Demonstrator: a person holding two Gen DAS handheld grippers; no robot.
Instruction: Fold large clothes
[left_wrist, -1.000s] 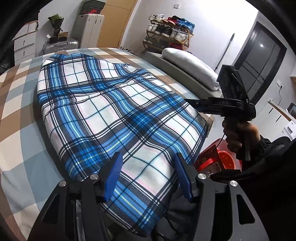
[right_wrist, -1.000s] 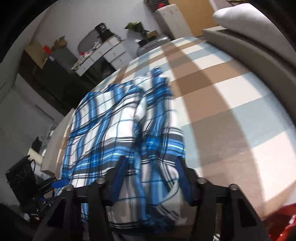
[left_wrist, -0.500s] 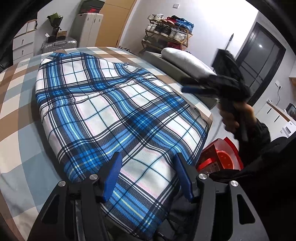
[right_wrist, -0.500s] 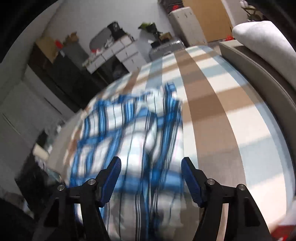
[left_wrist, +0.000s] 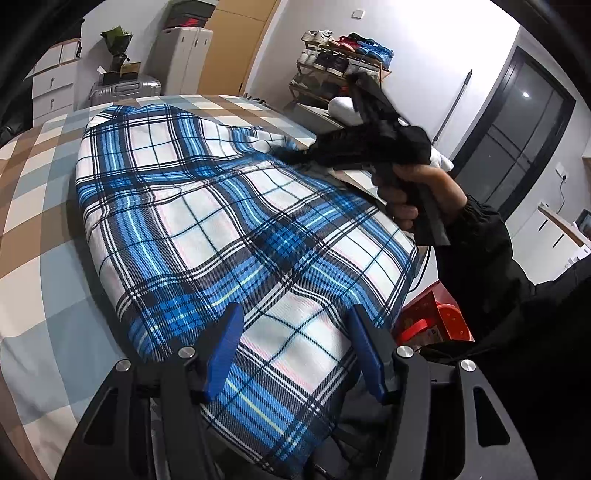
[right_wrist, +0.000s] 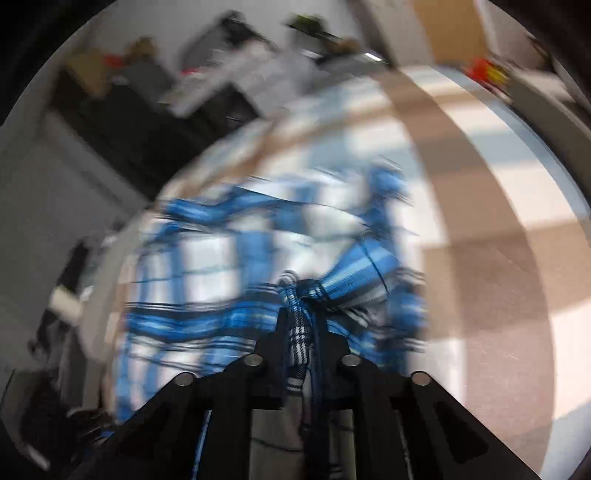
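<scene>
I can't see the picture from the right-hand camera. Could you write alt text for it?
Two black jaws are closed on a bunched fold of blue, white and black plaid cloth, having just been closing. The rest of the cloth lies blurred on a brown, white and pale-blue checked bedcover.

The plaid garment (left_wrist: 221, 229) is woven cloth with a visible twill rib, matt. The bed cover (left_wrist: 40, 236) under it is soft matt checked fabric. Each hand-held gripper (left_wrist: 291, 347) is matt black plastic with smooth blue pads (left_wrist: 225, 343) and shiny metal screw heads (left_wrist: 186, 352).
</scene>
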